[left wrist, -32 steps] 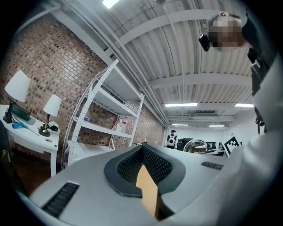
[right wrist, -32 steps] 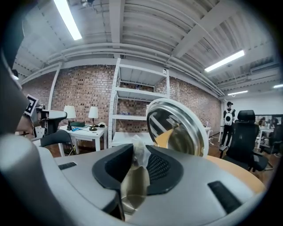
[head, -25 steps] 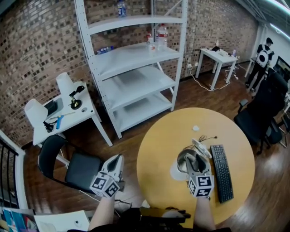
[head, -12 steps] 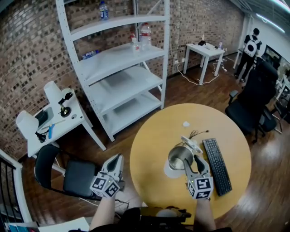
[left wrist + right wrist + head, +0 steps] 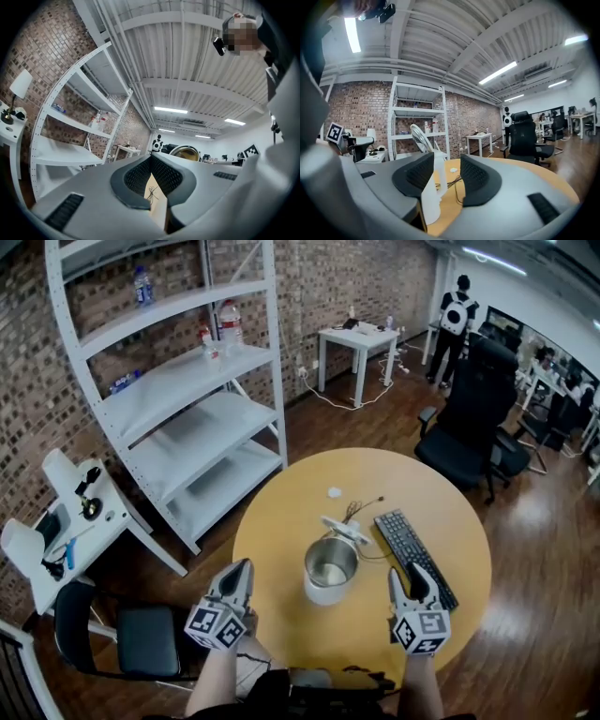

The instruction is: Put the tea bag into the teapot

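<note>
A steel teapot (image 5: 330, 568) with a white handle stands mid-table on the round yellow table (image 5: 281, 521), its lid (image 5: 345, 529) flipped open. A small white tea bag (image 5: 335, 492) lies beyond it. My right gripper (image 5: 412, 579) hovers to the right of the pot, apart from it; its jaws are wide and closing with nothing pressed between them. In the right gripper view the pot's handle (image 5: 429, 197) shows ahead through the gap of the right gripper (image 5: 446, 157). My left gripper (image 5: 241, 571) hangs off the table's left edge, and the left gripper (image 5: 151, 157) is shut and empty.
A black keyboard (image 5: 412, 545) lies right of the pot, with thin cables (image 5: 361, 510) behind it. A white shelf rack (image 5: 178, 381) stands at the back left, a black office chair (image 5: 469, 418) at the back right, a folding chair (image 5: 141, 638) near left.
The right gripper has drawn back from the teapot's handle toward the near right. The head view has swung, so the table sits further left. The left gripper has held still.
</note>
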Motion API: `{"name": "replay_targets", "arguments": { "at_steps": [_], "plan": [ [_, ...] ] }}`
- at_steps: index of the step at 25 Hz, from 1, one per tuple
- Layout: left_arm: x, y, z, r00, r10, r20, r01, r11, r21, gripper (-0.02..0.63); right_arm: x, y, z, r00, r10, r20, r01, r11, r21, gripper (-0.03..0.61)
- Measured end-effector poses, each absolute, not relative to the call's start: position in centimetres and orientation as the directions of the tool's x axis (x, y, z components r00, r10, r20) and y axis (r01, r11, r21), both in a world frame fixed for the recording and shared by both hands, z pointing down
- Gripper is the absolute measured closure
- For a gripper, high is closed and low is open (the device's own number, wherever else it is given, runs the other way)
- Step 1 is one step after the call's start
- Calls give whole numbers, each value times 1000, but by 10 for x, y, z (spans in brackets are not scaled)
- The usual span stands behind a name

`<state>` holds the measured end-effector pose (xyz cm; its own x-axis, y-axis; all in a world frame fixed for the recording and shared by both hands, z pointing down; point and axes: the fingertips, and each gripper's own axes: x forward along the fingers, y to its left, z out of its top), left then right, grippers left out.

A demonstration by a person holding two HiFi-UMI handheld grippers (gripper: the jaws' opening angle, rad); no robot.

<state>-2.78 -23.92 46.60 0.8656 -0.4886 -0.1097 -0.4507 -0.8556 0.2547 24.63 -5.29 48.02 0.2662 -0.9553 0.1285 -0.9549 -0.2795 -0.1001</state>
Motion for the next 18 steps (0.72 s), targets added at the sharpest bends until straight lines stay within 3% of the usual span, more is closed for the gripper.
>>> {"name": "replay_targets", "arguments": {
  "at_steps": [11,15,18],
  "plan": [
    [29,-229,458,916,-377,-141,-331,-905,268,620,288,37,464,500,-863,71,-860,-505,-77,425],
    [38,-225,458,928,-347,-138,-302,-915,267,620,290,54,466,561,-825,71,-825,-564,-37,480],
    [41,-222,461,932,-339,-131,-296,-917,268,620,289,58,467,574,-816,70,-816,-577,-39,568]
  ]
}}
